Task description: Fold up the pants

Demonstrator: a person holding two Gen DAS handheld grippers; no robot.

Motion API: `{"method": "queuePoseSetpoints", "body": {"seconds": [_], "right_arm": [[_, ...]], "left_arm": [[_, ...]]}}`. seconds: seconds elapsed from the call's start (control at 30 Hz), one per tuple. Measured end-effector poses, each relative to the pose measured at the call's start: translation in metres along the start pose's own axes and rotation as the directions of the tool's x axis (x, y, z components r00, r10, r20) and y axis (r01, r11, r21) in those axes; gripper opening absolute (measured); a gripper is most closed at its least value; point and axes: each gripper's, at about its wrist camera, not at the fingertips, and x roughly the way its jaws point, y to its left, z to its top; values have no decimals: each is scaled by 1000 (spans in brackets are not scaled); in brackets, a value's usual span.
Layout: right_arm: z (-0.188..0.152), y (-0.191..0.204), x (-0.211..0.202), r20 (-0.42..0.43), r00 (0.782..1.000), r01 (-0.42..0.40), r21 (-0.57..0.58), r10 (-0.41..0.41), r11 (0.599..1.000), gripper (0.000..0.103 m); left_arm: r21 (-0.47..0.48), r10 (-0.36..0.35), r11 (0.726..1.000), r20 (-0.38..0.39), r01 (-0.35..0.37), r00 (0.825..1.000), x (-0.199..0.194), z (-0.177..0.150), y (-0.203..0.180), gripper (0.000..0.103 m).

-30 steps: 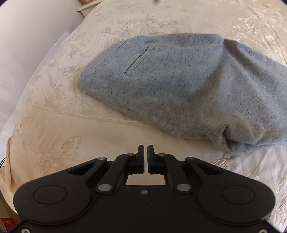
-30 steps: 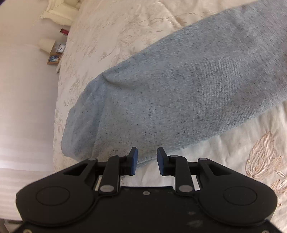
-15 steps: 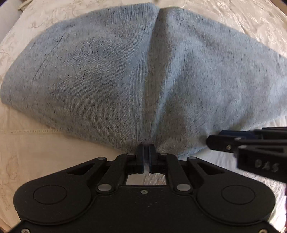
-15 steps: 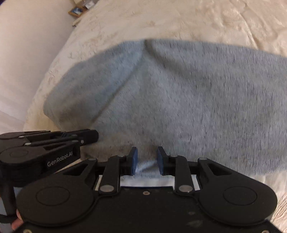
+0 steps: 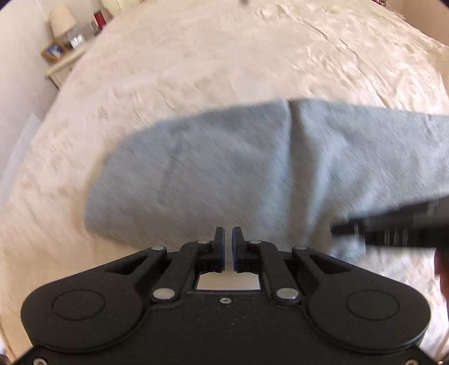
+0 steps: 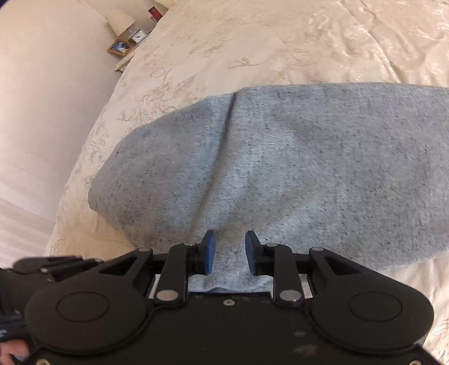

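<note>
As seen, one pants [image 6: 280,174], two tools [image 6: 228,257]

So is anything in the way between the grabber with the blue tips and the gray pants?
No, nothing visible blocks it. The right gripper sits directly over the gray pants on the bedspread, its jaws apart with fabric already between them.

A wide bed fills both views, covered by a cream satin bedspread [image 6: 294,45] embroidered with pale floral sprays and creased into shiny wrinkles on its far side. Past the far left corner stands a white bedside table [image 5: 60,70]. On it sit a small lamp with a cream conical shade [image 6: 121,20], a wooden-framed photograph [image 6: 120,47], a small clock [image 6: 138,36] and a red object [image 6: 154,12]. A plain pale wall [image 6: 47,84] runs along the left, in soft daylight.
</note>
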Motion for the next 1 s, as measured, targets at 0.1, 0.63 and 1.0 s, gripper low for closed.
{"method": "queuePoseSetpoints", "body": {"seconds": [0.1, 0.63, 1.0], "right_arm": [[-12, 8, 32, -140, 989, 33, -17, -35, 999, 26], [-21, 15, 52, -142, 983, 113, -16, -114, 993, 23], [-24, 21, 55, -147, 981, 126, -11, -126, 992, 23]], "left_arm": [[6, 38, 999, 27, -38, 999, 10, 25, 29, 16], [-7, -32, 999, -78, 31, 996, 122, 73, 119, 50], [-80, -25, 997, -56, 21, 998, 133, 72, 136, 57]]}}
